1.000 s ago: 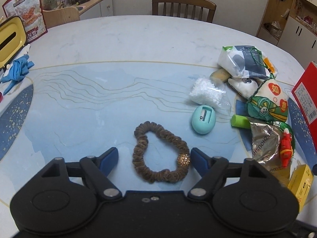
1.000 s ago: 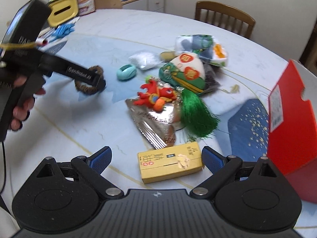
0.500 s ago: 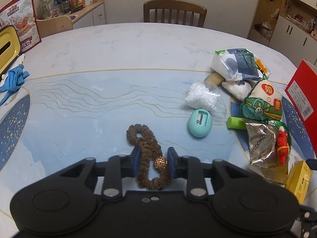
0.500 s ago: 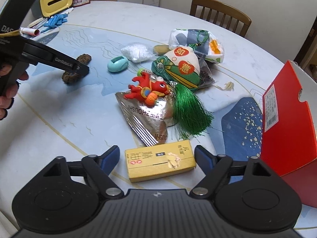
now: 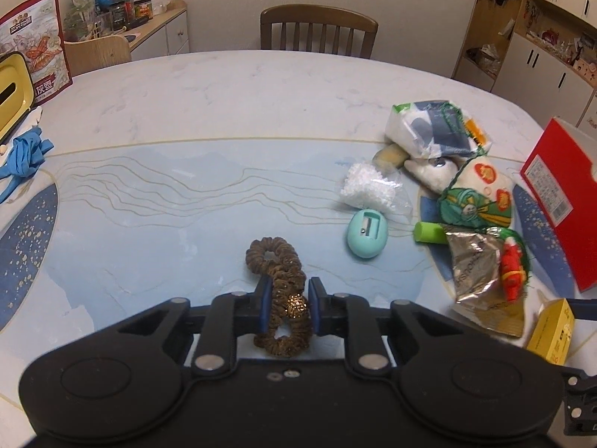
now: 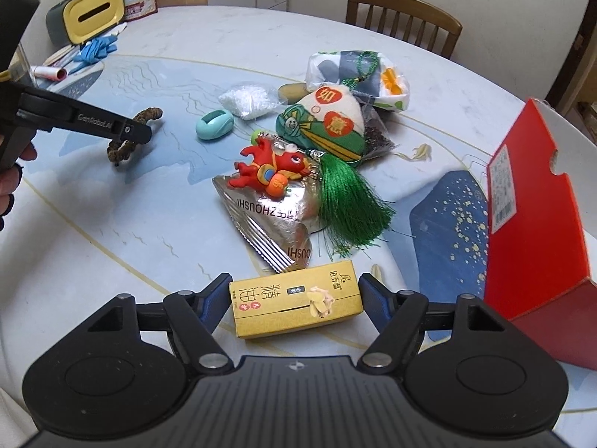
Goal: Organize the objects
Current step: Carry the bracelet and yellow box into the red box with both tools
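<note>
- Brown ruffled fabric hair tie with a gold bead (image 5: 280, 291): pinched flat between the blue pads of the left gripper (image 5: 286, 308), jaws clamped on it at the bead. Its far loop sticks out ahead of the pads; in the right wrist view it hangs just above the pale blue marbled tabletop (image 5: 156, 201).
- Right gripper (image 6: 294, 300): jaws apart, straddling a yellow cardboard box with printed characters (image 6: 296, 304); a small gap shows at each pad.
- Near the hair tie, to its right: teal egg-shaped pencil sharpener (image 5: 367, 234), then a clear bag of white pellets (image 5: 369, 188).
- Further right, a crowded heap: silver foil packet (image 6: 268, 220) with a red toy figure (image 6: 268, 170) lying on it, green-tasselled embroidered pouch (image 6: 324, 127), white-and-blue wrapped pack (image 6: 354, 74).
- Red open carton (image 6: 533, 216) stands at the right edge, just beside the right gripper.
- Far left: yellow-topped tissue box (image 6: 91, 13), blue crumpled strip (image 5: 24, 153).
- Wooden chair (image 5: 317, 31) behind the table.
</note>
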The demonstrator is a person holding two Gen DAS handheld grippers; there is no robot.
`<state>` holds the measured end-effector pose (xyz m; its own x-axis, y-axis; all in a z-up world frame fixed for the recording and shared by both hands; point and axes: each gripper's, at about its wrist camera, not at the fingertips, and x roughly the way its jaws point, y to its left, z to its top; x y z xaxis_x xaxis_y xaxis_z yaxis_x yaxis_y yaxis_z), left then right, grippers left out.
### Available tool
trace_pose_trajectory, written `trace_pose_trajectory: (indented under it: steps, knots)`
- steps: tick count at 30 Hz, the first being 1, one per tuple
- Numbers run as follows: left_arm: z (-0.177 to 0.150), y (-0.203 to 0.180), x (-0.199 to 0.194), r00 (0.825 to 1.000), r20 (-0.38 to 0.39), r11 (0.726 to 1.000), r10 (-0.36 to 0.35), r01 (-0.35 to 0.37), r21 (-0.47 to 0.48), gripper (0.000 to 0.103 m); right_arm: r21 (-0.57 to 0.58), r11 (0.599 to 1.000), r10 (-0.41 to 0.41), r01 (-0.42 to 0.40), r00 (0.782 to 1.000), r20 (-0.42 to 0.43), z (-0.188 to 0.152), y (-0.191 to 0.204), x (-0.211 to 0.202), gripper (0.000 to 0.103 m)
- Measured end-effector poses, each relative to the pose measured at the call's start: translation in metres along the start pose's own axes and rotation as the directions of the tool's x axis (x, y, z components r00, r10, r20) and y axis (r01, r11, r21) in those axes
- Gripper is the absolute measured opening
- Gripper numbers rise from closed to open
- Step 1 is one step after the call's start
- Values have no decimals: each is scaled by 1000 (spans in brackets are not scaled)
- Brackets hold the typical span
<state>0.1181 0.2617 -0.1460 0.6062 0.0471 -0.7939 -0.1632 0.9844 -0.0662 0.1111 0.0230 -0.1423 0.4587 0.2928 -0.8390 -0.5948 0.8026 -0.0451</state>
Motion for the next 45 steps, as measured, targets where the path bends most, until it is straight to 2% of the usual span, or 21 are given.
trace_pose_trajectory:
  steps: [8, 18, 29, 37, 42, 45]
  knots:
    - [11, -14, -36, 998, 4, 998, -67, 67, 22, 19, 54, 999, 3, -7, 998, 64, 9, -13, -40, 73]
    - [32, -70, -75, 989, 18, 985, -149, 146, 96, 19, 119, 993, -12, -5, 990, 143, 28, -58, -91, 73]
    - [59, -164, -93, 974, 37, 962, -225, 216, 167, 19, 118, 993, -51, 28, 978, 202, 25, -147, -126, 74]
    - [76, -251, -80, 965, 28, 940, -259, 245, 238, 19, 135, 990, -74, 51, 982, 175, 10, -222, -119, 74]
    - [89, -298, -66, 958, -3, 927, -287, 279, 252, 19, 131, 989, -86, 65, 983, 159, 0, -260, -110, 74]
    - [96, -323, -56, 959, -3, 920, -285, 275, 278, 20, 127, 989, -93, 74, 984, 151, -4, -278, -104, 74]
